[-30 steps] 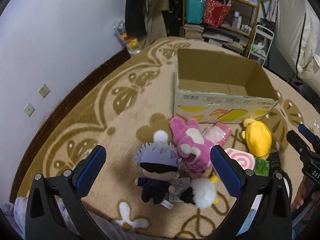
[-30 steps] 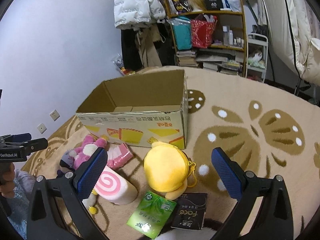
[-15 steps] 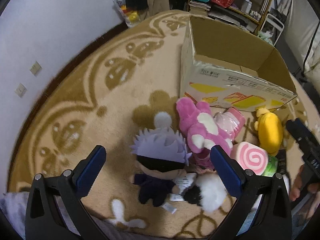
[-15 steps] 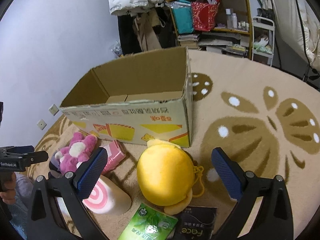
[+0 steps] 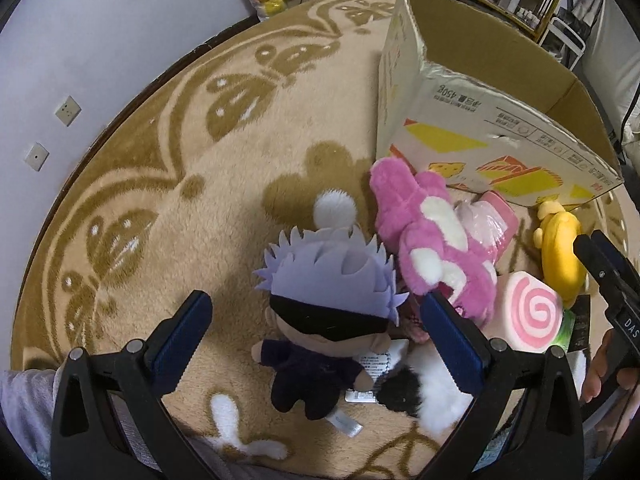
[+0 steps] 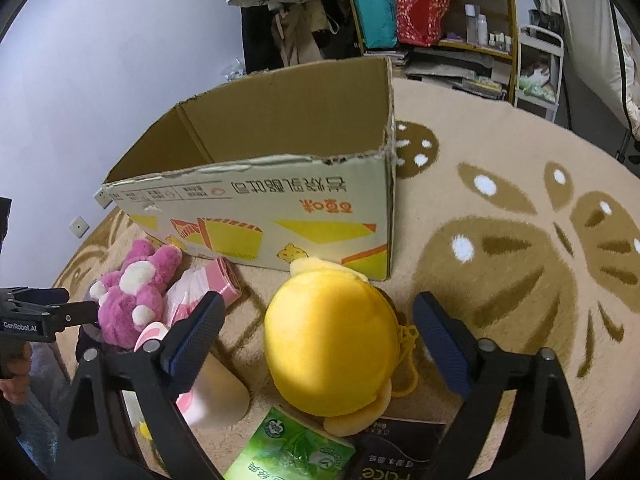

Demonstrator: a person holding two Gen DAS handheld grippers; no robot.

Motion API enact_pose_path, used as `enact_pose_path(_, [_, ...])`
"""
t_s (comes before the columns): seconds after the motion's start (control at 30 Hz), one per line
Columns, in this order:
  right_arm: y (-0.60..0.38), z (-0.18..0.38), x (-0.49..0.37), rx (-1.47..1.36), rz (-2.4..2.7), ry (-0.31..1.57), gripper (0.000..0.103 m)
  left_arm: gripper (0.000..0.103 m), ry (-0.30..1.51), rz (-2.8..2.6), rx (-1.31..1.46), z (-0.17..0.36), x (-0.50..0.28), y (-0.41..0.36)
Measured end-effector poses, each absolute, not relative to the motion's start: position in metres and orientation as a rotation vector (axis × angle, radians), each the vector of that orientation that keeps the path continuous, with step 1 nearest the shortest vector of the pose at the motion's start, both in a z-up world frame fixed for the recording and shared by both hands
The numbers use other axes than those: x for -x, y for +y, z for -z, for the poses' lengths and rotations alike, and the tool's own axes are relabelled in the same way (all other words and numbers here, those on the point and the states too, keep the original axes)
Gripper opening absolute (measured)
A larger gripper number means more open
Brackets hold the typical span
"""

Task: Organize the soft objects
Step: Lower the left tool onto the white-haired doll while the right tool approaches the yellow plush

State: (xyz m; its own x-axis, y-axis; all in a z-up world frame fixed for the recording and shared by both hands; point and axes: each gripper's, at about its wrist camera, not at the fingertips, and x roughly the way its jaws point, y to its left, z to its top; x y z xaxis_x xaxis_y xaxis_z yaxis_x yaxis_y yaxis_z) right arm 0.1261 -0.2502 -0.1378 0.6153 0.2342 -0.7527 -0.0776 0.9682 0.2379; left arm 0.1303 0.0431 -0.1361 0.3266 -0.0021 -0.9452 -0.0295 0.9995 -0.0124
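My left gripper (image 5: 316,336) is open, its jaws straddling a doll with lilac spiky hair and a dark outfit (image 5: 328,304) lying on the rug. A pink plush (image 5: 428,240) and a pink swirl roll cushion (image 5: 532,316) lie to its right. My right gripper (image 6: 320,344) is open, its jaws either side of a round yellow plush (image 6: 332,344). The pink plush (image 6: 136,296) also shows at the left of the right wrist view. An open, empty cardboard box (image 5: 496,136) stands behind the toys; it also shows in the right wrist view (image 6: 280,208).
A beige patterned rug (image 5: 168,168) covers the floor. A pink packet (image 6: 208,292), a green packet (image 6: 292,448) and a black packet (image 6: 400,456) lie near the yellow plush. A black-and-white fluffy toy (image 5: 424,392) lies by the doll. Cluttered shelves (image 6: 436,12) stand behind.
Both grippers have moved forward and down. The left now straddles the lilac-haired doll and the right straddles the yellow plush. Both stay open.
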Motion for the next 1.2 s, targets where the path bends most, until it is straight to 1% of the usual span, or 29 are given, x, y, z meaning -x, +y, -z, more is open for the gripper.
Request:
enact_pose_path(0.2, [-0.251,0.140,-0.126,-0.206,-0.177,0.899,0.099,0.103,1.253,0.004,0.105,0.141,-0.134,0.050])
enact_pose_path(0.47, [-0.245,0.143,-0.123,-0.173,-0.173,0.908,0.099,0.103,1.244,-0.034,0.107,0.139,-0.134,0.056])
enact_pose_path(0.53, [-0.246,0.144,-0.123,-0.168,-0.165,0.912,0.096,0.102,1.252,-0.043,0.082,0.141,-0.134,0.054])
enact_pose_path(0.57, [-0.245,0.144,-0.122,-0.157,-0.154,0.914,0.093,0.102,1.261,-0.047,0.071,0.143,-0.134,0.053])
enact_pose_path(0.63, [-0.245,0.145,-0.123,-0.149,-0.147,0.917,0.092,0.097,1.277,-0.046,0.068,0.146,-0.134,0.053])
enact_pose_path(0.67, [-0.246,0.145,-0.123,-0.149,-0.146,0.919,0.092,0.096,1.285,-0.044,0.074,0.148,-0.135,0.053])
enact_pose_path(0.87, [-0.245,0.151,-0.126,-0.133,-0.140,0.934,0.092,0.096,1.327,-0.053,0.107,0.162,-0.140,0.055])
enact_pose_path(0.9, [-0.244,0.152,-0.127,-0.128,-0.140,0.940,0.092,0.094,1.334,-0.056,0.103,0.165,-0.142,0.054])
enact_pose_path(0.93, [-0.244,0.154,-0.127,-0.124,-0.139,0.944,0.092,0.089,1.340,-0.057,0.098,0.167,-0.143,0.053])
enact_pose_path(1.03, [-0.242,0.158,-0.128,-0.101,-0.129,0.959,0.092,0.080,1.362,-0.049,0.095,0.175,-0.146,0.051])
enact_pose_path(1.07, [-0.241,0.160,-0.128,-0.092,-0.124,0.969,0.090,0.078,1.366,-0.040,0.104,0.176,-0.146,0.050])
enact_pose_path(1.1, [-0.240,0.161,-0.128,-0.079,-0.112,0.978,0.083,0.074,1.363,-0.036,0.108,0.176,-0.146,0.049])
enact_pose_path(1.13, [-0.240,0.163,-0.128,-0.066,-0.106,0.982,0.083,0.068,1.354,-0.032,0.105,0.175,-0.147,0.048])
enact_pose_path(1.17, [-0.240,0.163,-0.128,-0.066,-0.109,0.979,0.081,0.064,1.346,-0.028,0.102,0.174,-0.146,0.048])
enact_pose_path(1.2, [-0.241,0.162,-0.127,-0.071,-0.109,0.974,0.079,0.063,1.337,-0.021,0.099,0.173,-0.145,0.046])
